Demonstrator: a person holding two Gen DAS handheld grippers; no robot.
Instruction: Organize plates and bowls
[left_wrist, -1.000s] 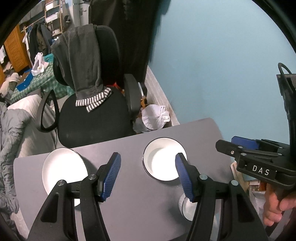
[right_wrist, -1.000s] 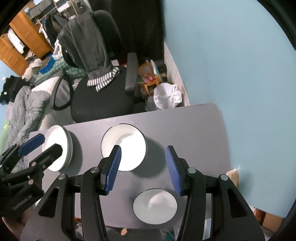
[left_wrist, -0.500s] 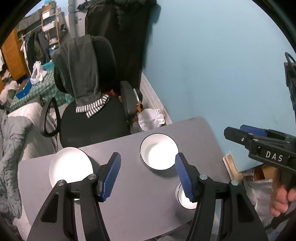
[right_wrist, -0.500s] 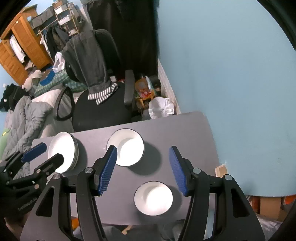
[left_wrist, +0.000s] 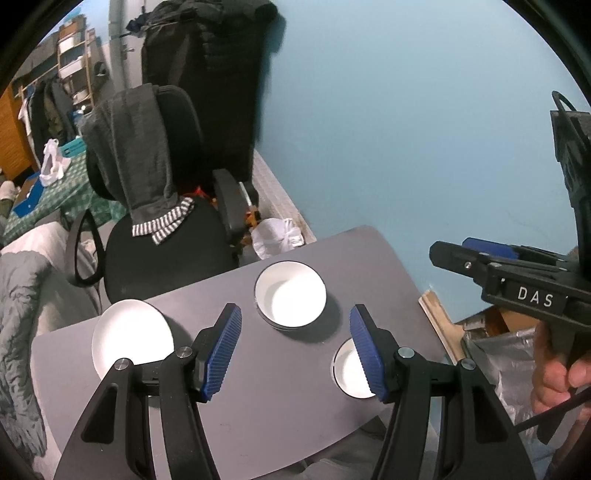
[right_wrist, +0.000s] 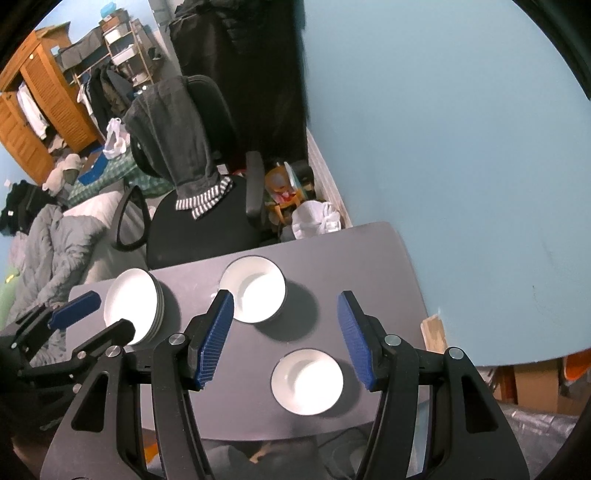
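On the small grey table (left_wrist: 280, 398) (right_wrist: 369, 258) stand a stack of white plates (left_wrist: 131, 338) (right_wrist: 133, 304) at the left, a large white bowl (left_wrist: 290, 294) (right_wrist: 253, 289) at the back middle and a small white bowl (left_wrist: 349, 369) (right_wrist: 306, 381) at the front right. My left gripper (left_wrist: 295, 350) is open and empty, high above the table. My right gripper (right_wrist: 284, 338) is open and empty, high above the two bowls. The right gripper also shows in the left wrist view (left_wrist: 476, 254), and the left gripper in the right wrist view (right_wrist: 92, 314).
A black office chair (left_wrist: 166, 236) (right_wrist: 199, 221) with a grey garment over its back stands behind the table. A blue wall (left_wrist: 406, 129) runs along the right. A white bag (left_wrist: 277, 236) and clutter lie on the floor. A bed with grey bedding (right_wrist: 51, 243) is at the left.
Both grippers have risen and pulled back from the table, so the dishes look smaller and lower. Both stayed open. The dishes have not moved.
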